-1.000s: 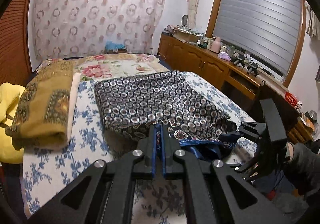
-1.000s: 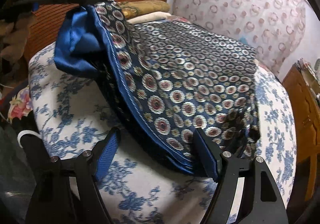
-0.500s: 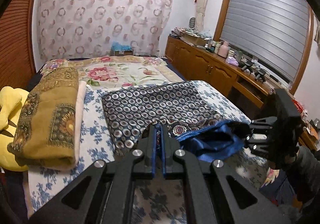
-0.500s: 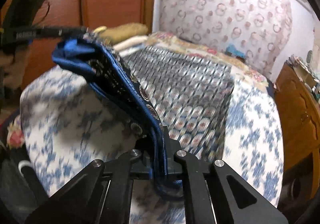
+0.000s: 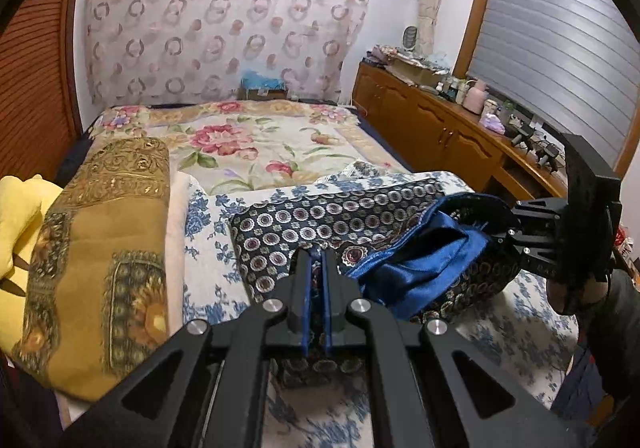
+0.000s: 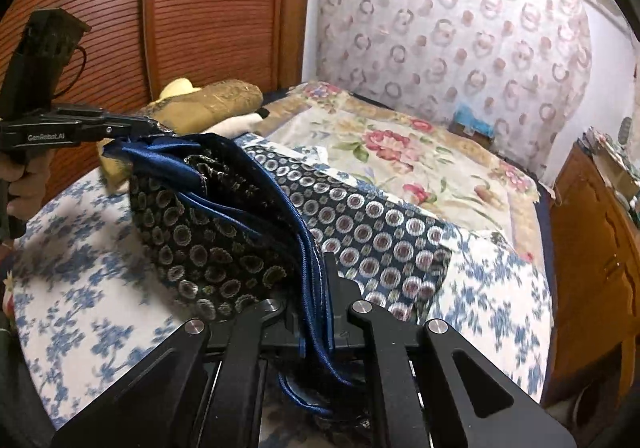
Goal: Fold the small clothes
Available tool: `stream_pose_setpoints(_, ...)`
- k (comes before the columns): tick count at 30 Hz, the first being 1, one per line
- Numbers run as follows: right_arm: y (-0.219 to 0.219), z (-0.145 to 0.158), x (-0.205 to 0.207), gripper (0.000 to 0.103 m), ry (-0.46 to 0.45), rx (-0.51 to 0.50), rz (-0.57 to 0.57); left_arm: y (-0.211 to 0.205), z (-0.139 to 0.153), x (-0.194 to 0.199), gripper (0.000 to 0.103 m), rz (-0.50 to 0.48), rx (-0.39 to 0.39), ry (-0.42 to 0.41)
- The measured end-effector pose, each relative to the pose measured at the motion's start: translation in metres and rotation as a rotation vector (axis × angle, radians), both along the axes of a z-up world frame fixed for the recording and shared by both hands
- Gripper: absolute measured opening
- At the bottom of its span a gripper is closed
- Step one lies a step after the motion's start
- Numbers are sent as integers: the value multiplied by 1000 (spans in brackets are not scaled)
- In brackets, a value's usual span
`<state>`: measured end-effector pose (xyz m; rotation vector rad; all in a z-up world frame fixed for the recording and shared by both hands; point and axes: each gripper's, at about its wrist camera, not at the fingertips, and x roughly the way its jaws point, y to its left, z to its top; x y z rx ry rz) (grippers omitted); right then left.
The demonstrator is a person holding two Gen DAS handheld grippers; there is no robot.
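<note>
both grippers pinch the patterned garment lifted off the bed: left gripper and right gripper clenched on its near edge. slippery satin could slide free, spoiling the fold.

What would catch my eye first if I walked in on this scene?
Probably the dark circle-patterned garment with a shiny blue lining, lifted off the blue-flowered bedspread by two black tongs. The right tongs pinch its near edge; the left tongs grip another edge. Beside it lies a folded golden-brown blanket.
</note>
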<state>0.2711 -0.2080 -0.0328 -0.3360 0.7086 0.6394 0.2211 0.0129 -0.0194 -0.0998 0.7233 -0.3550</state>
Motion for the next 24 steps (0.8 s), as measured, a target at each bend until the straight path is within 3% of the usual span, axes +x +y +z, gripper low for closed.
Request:
stream_pose_setpoints(4, 7, -12, 28, 3, 25, -15, 9, 5, -8, 21, 7, -3, 1, 30)
stream_pose_setpoints(8, 13, -19, 46, 3, 31, -19, 14, 9, -14, 28, 36, 9, 19, 34)
stream_pose_setpoints(15, 21, -29, 68, 3, 43, -56, 17, 12, -15, 32, 41, 19, 33, 25)
stream_pose_setpoints(24, 26, -25, 87, 4, 45, -38, -28, 11, -49, 62, 42, 65, 49, 140)
